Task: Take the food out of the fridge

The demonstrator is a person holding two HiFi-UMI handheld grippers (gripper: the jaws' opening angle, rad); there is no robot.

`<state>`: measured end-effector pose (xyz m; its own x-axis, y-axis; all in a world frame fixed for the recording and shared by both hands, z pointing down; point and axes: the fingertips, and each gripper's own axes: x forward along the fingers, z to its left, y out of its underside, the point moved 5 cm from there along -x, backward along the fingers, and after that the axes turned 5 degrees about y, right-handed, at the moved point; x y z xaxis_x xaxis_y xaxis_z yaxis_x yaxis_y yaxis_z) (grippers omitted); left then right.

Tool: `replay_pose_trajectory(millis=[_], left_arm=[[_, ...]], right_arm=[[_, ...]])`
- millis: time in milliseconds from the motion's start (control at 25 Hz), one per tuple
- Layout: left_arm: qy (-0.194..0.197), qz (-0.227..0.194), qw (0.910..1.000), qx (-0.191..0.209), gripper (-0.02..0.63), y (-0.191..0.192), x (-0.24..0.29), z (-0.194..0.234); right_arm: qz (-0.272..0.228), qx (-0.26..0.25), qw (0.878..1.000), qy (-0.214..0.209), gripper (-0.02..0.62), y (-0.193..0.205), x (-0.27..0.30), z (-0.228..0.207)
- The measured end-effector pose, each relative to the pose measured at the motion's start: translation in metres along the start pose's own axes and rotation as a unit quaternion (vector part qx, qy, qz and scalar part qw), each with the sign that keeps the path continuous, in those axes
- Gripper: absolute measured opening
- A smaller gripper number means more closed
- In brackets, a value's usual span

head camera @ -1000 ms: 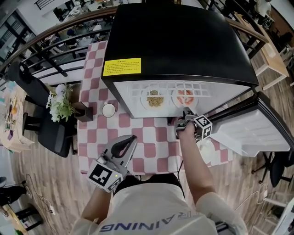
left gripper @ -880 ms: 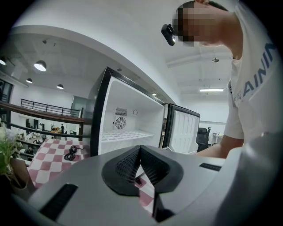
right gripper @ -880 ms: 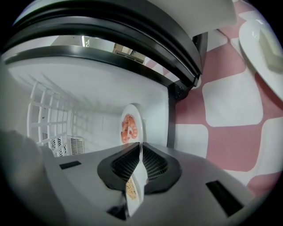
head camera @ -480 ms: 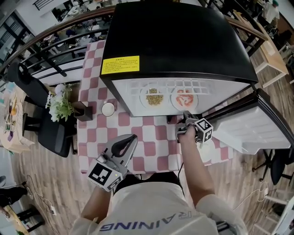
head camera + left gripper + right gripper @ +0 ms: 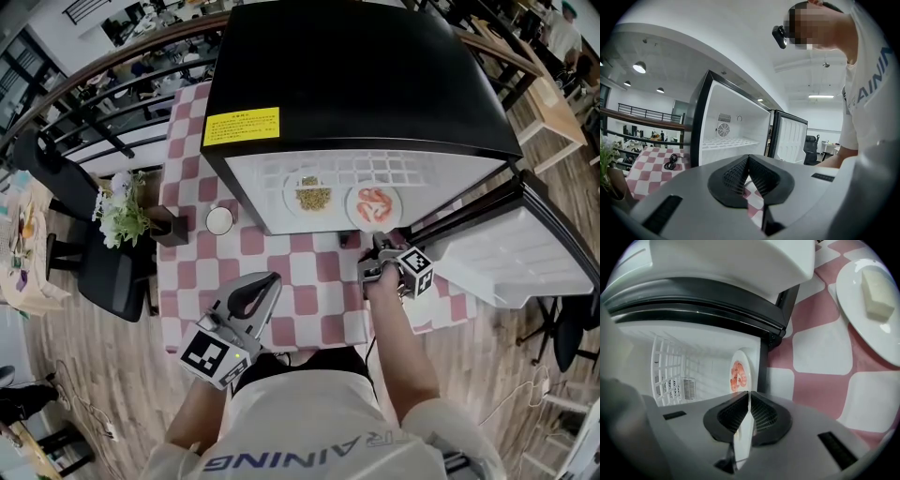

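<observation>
The black fridge (image 5: 366, 84) stands open on the checked table, with two white plates on its wire shelf. The plate of pink shrimp (image 5: 375, 203) lies at the shelf's front right. My right gripper (image 5: 380, 236) is shut on its near rim. In the right gripper view the rim runs edge-on between the pads (image 5: 761, 413) of the right gripper (image 5: 749, 393), and the shrimp plate (image 5: 739, 376) shows beyond. A plate of brownish grain food (image 5: 313, 197) sits to its left. My left gripper (image 5: 267, 281) hangs shut and empty near the table's front edge, and the left gripper (image 5: 748, 157) points toward the fridge.
The fridge door (image 5: 506, 253) swings open to the right. A white plate with a pale block (image 5: 876, 301) lies on the table beside my right hand. A small white cup (image 5: 219, 220) and a flower pot (image 5: 117, 211) stand left of the fridge. A black cable (image 5: 671, 161) lies on the cloth.
My right gripper has shut on the shrimp plate's rim and drawn back a little toward me. The plate has slid to the shelf's front edge. The left gripper has not moved.
</observation>
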<state>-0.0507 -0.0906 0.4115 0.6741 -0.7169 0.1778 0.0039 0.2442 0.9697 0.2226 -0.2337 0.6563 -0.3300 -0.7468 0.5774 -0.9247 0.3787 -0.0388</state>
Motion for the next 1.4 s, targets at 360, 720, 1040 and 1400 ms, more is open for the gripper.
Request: replay_pose_trajectory(millis=[360,720,1040,1400], left_arm=[[-0.005,0.009,0.9999,0.002,0.008,0.005,-0.003,0.0],[-0.022,0.008,0.9997,-0.001,0.008,0.004,-0.01,0.003],[-0.015,0.007,0.9999,-0.003,0.008,0.005,-0.013,0.0],[0.013,0.006,0.9999,0.004,0.008,0.005,-0.017,-0.007]], right_arm=[[0.002,-0.016,0.999,-0.04,0.064,0.001,0.006,0.001],[-0.011,0.034,0.996,-0.085,0.032,-0.007,0.011,0.0],[-0.02,0.031,0.988,-0.151,0.028,-0.002,-0.005,0.007],[-0.025,0.023,0.984,-0.175,0.028,0.009,-0.039,-0.005]])
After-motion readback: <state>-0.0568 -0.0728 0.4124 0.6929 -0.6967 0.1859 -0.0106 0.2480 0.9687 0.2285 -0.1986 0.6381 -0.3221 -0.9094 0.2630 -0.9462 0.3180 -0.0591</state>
